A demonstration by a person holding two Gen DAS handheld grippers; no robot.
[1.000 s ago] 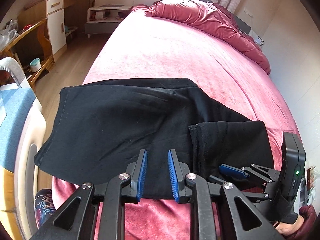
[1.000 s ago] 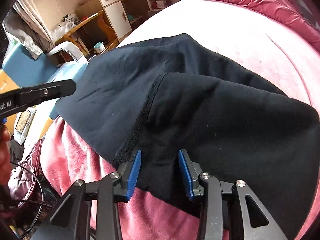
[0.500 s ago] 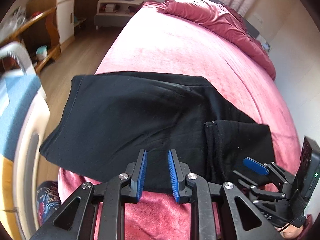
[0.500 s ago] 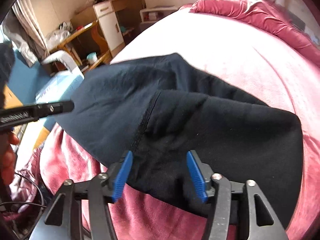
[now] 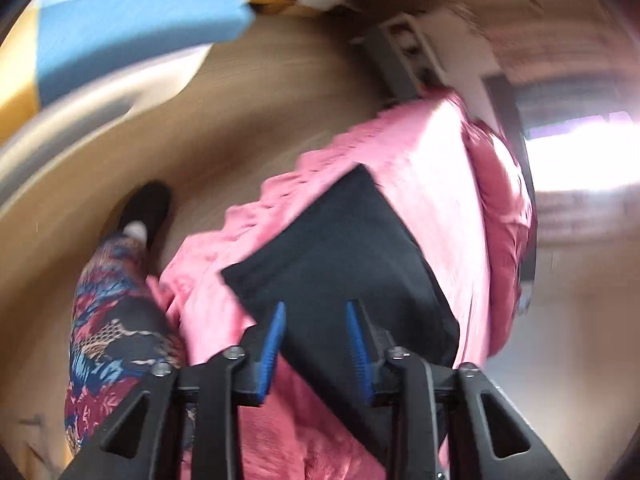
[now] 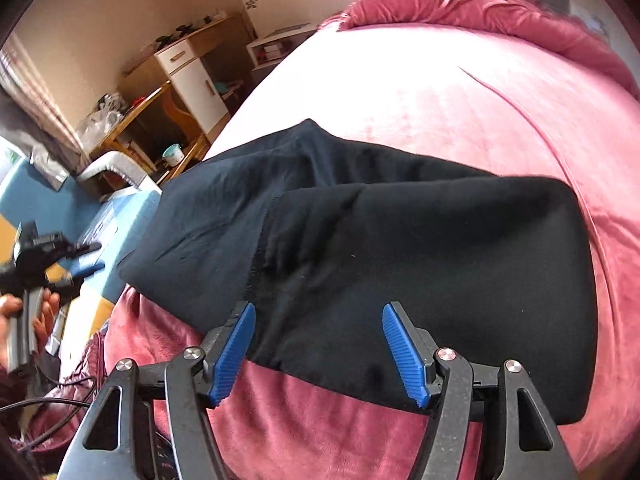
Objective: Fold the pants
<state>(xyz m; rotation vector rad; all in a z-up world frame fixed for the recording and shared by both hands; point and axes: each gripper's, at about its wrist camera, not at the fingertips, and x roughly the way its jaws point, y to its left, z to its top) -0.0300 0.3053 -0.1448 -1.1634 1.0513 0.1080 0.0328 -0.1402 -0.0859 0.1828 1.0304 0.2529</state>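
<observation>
- Lying folded on the pink bed (image 6: 460,92), the black pants (image 6: 360,240) sit near the bed's near edge, one layer doubled over the other with a raw seam line running down at about 9 o'clock of the upper layer.
- Right tool (image 6: 320,344): jaws spread wide, blue pads (image 6: 236,344) clear of the cloth, nothing held; it hovers just above the pants' near hem, at 6 o'clock of the garment in the right wrist view.
- Left tool (image 5: 316,344): jaws parted moderately, nothing between the blue pads; the left wrist view is motion-blurred and rolled sideways, so finer detail cannot be read.
- In the left wrist view the pants (image 5: 344,264) appear as a dark rectangle on the bed (image 5: 420,168), just ahead of the left tool at 12 o'clock; whether a pad touches the cloth cannot be told.
- In the right wrist view the left tool (image 6: 84,256) is well off the bed at 9 o'clock, gripped by the left hand (image 6: 24,320), apart from the pants.
- Crumpled red duvet (image 6: 500,4) lies at 1 o'clock, well apart from the pants.
- Wooden floor (image 5: 260,112), a patterned trouser leg (image 5: 116,320) and a dark shoe (image 5: 148,204) show at 9 o'clock in the left wrist view.
- White-and-wood cabinet (image 6: 192,76) stands at 11 o'clock beyond the bed.
</observation>
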